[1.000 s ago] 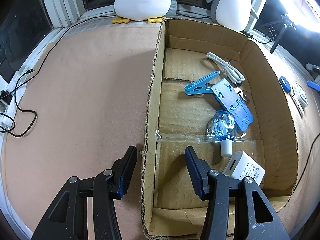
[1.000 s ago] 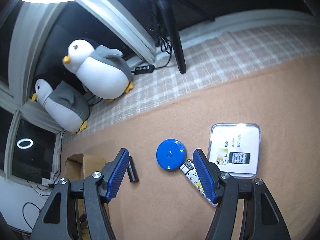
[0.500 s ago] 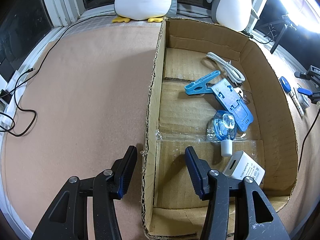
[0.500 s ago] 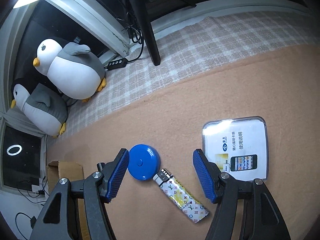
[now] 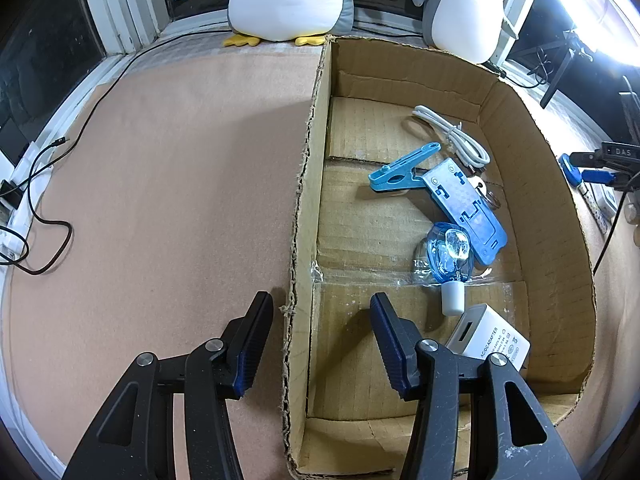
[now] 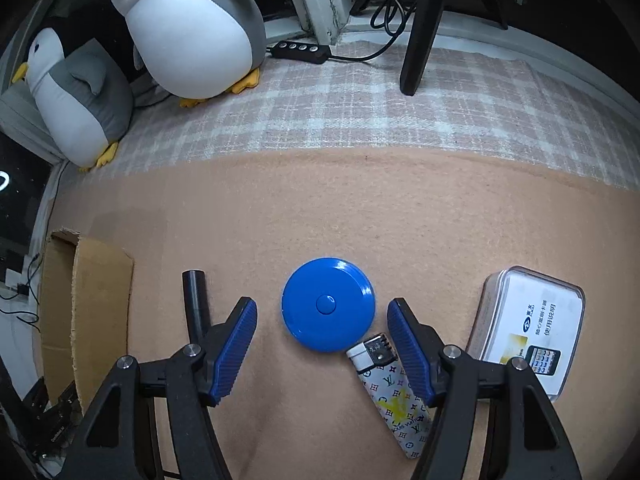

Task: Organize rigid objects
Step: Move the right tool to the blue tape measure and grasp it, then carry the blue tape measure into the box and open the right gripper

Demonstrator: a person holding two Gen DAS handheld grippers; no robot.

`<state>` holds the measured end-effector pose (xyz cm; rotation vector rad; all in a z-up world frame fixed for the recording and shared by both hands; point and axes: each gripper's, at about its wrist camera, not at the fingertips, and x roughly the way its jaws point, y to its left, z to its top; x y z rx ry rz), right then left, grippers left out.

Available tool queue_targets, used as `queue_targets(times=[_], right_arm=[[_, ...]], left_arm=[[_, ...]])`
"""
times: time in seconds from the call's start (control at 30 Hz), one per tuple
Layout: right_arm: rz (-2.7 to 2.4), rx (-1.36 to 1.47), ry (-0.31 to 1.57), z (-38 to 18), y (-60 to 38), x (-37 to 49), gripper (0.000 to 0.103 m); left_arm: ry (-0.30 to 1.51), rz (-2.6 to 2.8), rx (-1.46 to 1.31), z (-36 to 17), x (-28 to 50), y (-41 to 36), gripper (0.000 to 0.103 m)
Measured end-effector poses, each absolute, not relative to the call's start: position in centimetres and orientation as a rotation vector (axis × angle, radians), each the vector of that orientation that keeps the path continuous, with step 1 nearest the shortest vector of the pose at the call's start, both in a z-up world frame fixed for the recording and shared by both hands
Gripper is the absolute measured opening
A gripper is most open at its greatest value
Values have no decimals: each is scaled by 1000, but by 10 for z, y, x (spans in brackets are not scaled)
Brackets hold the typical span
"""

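Note:
My left gripper point(image 5: 320, 297) is open and straddles the left wall of the cardboard box point(image 5: 312, 140), with neither pad pressing on it. Inside the box lie a white cable point(image 5: 452, 136), a blue clip point(image 5: 400, 168), a blue phone stand point(image 5: 468, 208), a clear blue bottle point(image 5: 448, 256) and a white adapter point(image 5: 488, 344). My right gripper point(image 6: 321, 303) points down, open, its fingers on either side of a blue round disc point(image 6: 328, 304) on the tan cloth, with gaps on both sides. A patterned lighter point(image 6: 392, 392) lies just below the disc, beside the right finger.
A clear case with a printed card point(image 6: 528, 328) lies right of the right gripper, a black tube point(image 6: 196, 304) left of it. The box corner point(image 6: 100, 300) shows at far left. Two plush penguins point(image 6: 192, 32) and a black stand leg point(image 6: 420, 40) are at the back.
The right gripper has sunk and rolled over the cloth. The blue disc now sits centred between its fingers and looks larger. The left gripper and the box are unchanged.

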<state>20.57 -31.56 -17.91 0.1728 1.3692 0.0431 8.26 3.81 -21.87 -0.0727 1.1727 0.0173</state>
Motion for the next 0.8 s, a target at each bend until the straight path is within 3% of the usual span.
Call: queue_targets(times=[0.23, 0.43, 0.8], right_arm=[[19, 79, 1420, -188, -300, 210, 63], [-7, 10, 1423, -189, -294, 211, 46], [-11, 58, 1363, -170, -301, 201, 46]], left_arm=[[1173, 17, -73, -219, 83, 38, 55], [1173, 17, -73, -219, 83, 38, 55], [1173, 16, -73, -219, 83, 39, 55]])
